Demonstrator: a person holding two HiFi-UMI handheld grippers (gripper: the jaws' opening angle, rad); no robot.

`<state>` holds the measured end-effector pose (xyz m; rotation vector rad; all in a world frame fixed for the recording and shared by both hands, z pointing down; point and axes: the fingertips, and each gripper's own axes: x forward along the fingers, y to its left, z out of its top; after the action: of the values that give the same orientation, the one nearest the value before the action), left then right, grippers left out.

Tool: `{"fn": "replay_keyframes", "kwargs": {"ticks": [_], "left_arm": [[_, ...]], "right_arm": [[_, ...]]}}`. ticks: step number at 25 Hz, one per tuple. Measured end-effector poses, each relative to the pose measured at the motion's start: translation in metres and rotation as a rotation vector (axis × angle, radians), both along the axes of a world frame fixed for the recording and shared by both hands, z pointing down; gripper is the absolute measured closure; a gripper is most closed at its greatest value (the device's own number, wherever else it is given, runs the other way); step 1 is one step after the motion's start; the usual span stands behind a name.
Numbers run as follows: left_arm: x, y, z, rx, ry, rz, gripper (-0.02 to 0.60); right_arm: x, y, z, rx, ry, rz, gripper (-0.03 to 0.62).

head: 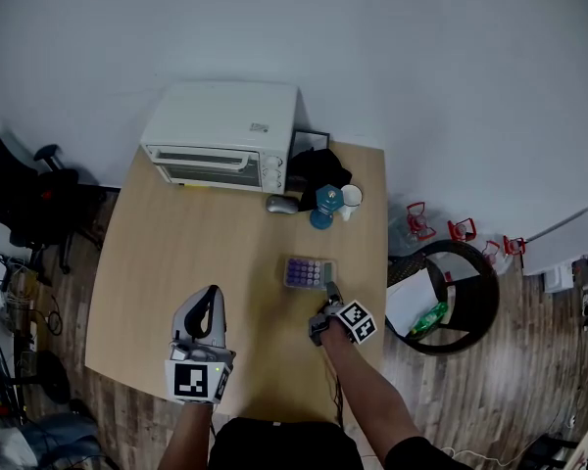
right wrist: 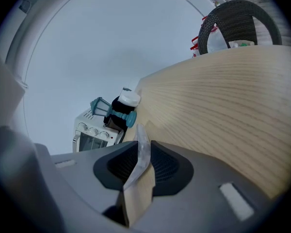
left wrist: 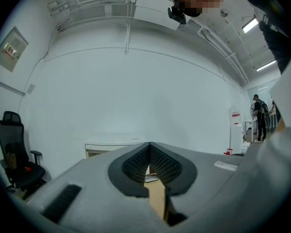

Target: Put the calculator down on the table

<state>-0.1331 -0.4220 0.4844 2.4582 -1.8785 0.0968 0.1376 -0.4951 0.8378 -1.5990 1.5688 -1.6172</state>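
A small grey calculator with purple keys lies flat over the wooden table, right of its middle. My right gripper reaches in from its near edge and is shut on it. I cannot tell whether the calculator rests on the wood. In the right gripper view the calculator shows edge-on, clamped between the dark pads of the right gripper. My left gripper hovers over the table's near left part, shut and holding nothing. In its own view the left gripper has its pads meeting at the tips.
At the table's far edge stand a white toaster oven, a grey mouse, a teal lantern, a white cup and a black object. A round dark basket sits on the floor at right, and an office chair at left.
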Motion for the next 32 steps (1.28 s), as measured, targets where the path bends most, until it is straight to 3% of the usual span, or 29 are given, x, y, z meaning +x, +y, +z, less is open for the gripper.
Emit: {"fn": "replay_keyframes", "kwargs": {"ticks": [3, 6, 13, 20, 24, 28, 32], "left_arm": [[0.001, 0.0, 0.0, 0.001, 0.005, 0.0, 0.583], [0.002, 0.001, 0.001, 0.005, 0.0, 0.007, 0.583], [-0.003, 0.001, 0.0, 0.003, 0.018, -0.006, 0.583], [-0.01, 0.006, -0.004, 0.025, 0.019, 0.0, 0.583], [-0.009, 0.011, -0.011, 0.042, 0.022, 0.008, 0.583], [-0.005, 0.015, -0.015, 0.054, 0.026, 0.018, 0.583], [-0.006, 0.017, -0.016, 0.055, 0.033, 0.017, 0.583]], "right_arm": [[0.0, 0.001, 0.007, -0.04, -0.037, 0.026, 0.485], [0.002, 0.006, 0.009, -0.065, -0.054, 0.035, 0.42], [0.025, 0.013, -0.019, -0.008, 0.116, -0.006, 0.388], [0.022, 0.006, -0.146, 0.321, 0.328, -0.158, 0.393], [0.003, 0.018, -0.254, 0.582, 0.581, -0.264, 0.405], [-0.019, 0.046, -0.359, 0.807, 0.875, -0.291, 0.406], [-0.037, 0.079, -0.409, 0.887, 0.996, -0.28, 0.405]]}}
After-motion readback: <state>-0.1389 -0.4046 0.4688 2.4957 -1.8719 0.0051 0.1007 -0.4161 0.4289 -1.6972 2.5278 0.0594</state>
